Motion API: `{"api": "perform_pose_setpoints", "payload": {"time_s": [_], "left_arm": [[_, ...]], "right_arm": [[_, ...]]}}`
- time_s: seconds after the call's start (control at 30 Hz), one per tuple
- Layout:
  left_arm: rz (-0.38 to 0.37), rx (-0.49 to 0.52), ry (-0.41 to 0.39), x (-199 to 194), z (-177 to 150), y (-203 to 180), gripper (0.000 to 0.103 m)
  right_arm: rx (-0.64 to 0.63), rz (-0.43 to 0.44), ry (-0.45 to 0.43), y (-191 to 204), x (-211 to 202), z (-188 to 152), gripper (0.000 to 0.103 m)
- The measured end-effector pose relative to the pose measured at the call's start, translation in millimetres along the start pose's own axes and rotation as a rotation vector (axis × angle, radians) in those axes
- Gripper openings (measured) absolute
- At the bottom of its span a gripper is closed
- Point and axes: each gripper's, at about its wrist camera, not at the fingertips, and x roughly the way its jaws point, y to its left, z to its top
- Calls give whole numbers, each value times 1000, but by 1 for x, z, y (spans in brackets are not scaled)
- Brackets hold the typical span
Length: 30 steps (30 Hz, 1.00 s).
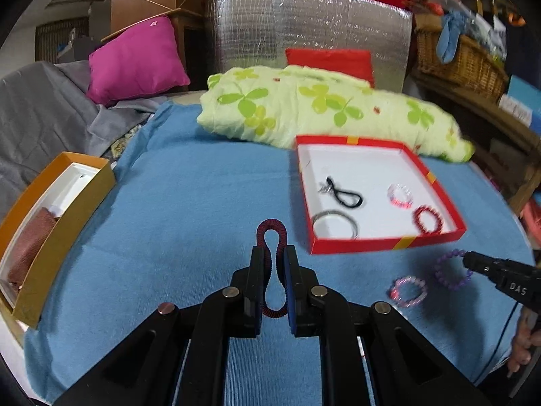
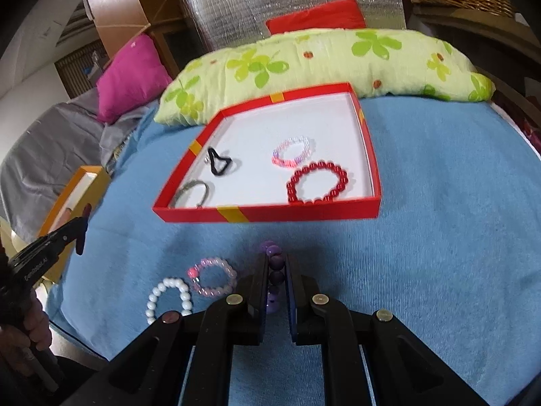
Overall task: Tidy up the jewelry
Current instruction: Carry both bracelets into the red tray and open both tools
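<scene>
My left gripper (image 1: 274,253) is shut on a dark red coil bracelet (image 1: 272,237), pinched into a figure eight above the blue cloth. My right gripper (image 2: 276,260) is shut on a purple bead bracelet (image 2: 274,279); it also shows in the left wrist view (image 1: 451,267). A red tray (image 1: 389,242) (image 2: 267,213) holds a red bead bracelet (image 2: 318,182), a pink clear bracelet (image 2: 293,151), a black cord (image 2: 219,164) and a silver bangle (image 2: 192,193). A pink bead bracelet (image 2: 213,277) and a white pearl bracelet (image 2: 169,299) lie on the cloth left of my right gripper.
A blue cloth (image 1: 189,209) covers the bed. A green flowered pillow (image 1: 321,108) lies behind the tray. An orange box (image 1: 50,240) sits at the left edge. A magenta cushion (image 1: 135,57) and a wicker basket (image 1: 463,57) stand at the back.
</scene>
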Motion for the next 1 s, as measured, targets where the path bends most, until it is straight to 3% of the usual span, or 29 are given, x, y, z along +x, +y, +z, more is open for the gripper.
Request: {"api": "perform_pose_setpoints", "payload": {"time_s": [0.2, 0.47, 0.73, 1.0], "left_arm": [[-81, -7, -39, -2, 13, 2, 12], [-156, 40, -34, 35, 59, -34, 12], [-244, 72, 73, 120, 99, -87, 12], [-279, 33, 218, 200, 106, -111, 12]], "right_arm": [[-2, 34, -64, -2, -10, 15, 11], [64, 86, -129, -19, 0, 64, 11], [132, 114, -66, -31, 68, 114, 11], [216, 114, -34, -51, 127, 159, 11]]}}
